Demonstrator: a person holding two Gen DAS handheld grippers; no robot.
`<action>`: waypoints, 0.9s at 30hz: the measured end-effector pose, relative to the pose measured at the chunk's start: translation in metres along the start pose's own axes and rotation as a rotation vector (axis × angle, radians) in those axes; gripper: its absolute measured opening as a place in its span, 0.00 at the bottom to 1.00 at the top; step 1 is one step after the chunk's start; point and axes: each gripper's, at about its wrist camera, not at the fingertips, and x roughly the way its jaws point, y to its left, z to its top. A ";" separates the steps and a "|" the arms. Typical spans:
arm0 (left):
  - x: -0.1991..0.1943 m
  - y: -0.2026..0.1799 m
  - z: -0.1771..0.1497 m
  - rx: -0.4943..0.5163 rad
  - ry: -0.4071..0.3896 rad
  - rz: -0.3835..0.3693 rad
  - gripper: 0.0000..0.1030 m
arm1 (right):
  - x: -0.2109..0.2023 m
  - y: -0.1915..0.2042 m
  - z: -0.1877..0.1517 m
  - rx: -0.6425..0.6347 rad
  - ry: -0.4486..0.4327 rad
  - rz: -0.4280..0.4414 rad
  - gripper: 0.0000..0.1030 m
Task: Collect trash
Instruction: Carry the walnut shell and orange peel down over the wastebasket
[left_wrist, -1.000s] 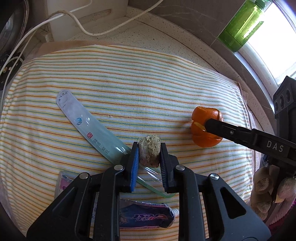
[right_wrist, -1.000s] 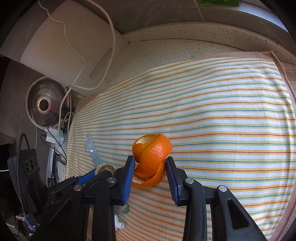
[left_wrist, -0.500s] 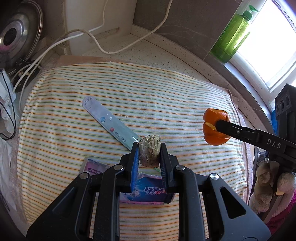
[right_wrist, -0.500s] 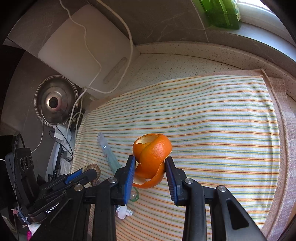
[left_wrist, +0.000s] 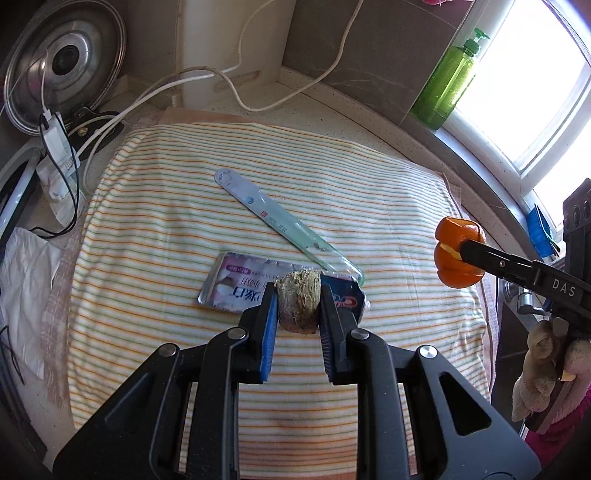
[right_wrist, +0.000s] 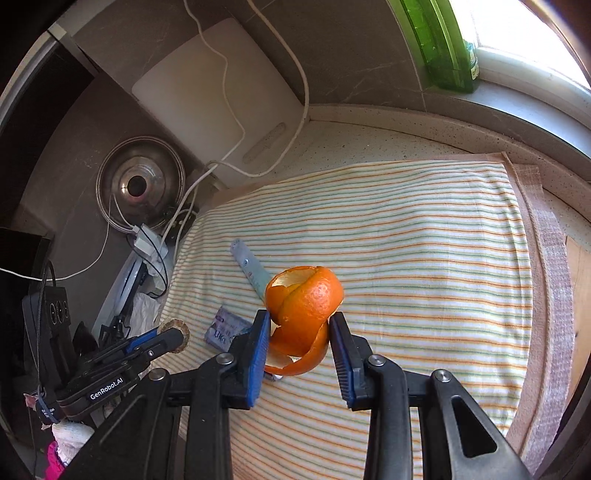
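1. I've got both grippers loaded: the left gripper (left_wrist: 297, 306) is clamped tight on a fibrous brown lump (left_wrist: 298, 303), some dried husk or pit as far as I can tell

2. The right gripper (right_wrist: 300, 334) has its jaws pinched on the curled orange peel (right_wrist: 303, 314), and the peel hangs free of the cloth, over its right edge in the left camera

3. What's just changed: a second ago both pieces sat low, right at the striped cloth (left_wrist: 369, 192); now both hands have lifted and pulled back, so far more of the cloth and the counter (left_wrist: 325, 107) shows

4. Neither grip has shifted on the way up: lump and peel sit between the pads as they did before the lift

5. That means two bits of trash are off the cloth and ready to carry away; I can't see any bin in either view, so the drop spot is a guess

6. Left lying near the middle of the cloth: a long clear toothbrush wrapper (left_wrist: 280, 225) on a diagonal, and a flattened toothpaste tube (left_wrist: 240, 286) just under its lower end, the two touching or overlapping

7. My read: those two are next, once these loads are dropped
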 end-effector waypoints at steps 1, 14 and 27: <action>-0.004 0.001 -0.005 0.005 -0.001 0.000 0.19 | -0.003 0.004 -0.006 -0.005 -0.003 0.000 0.32; -0.057 0.037 -0.079 0.010 -0.011 0.001 0.19 | -0.030 0.060 -0.084 -0.061 -0.013 -0.019 0.32; -0.087 0.083 -0.154 -0.012 0.024 -0.005 0.19 | -0.034 0.103 -0.163 -0.067 0.016 -0.022 0.32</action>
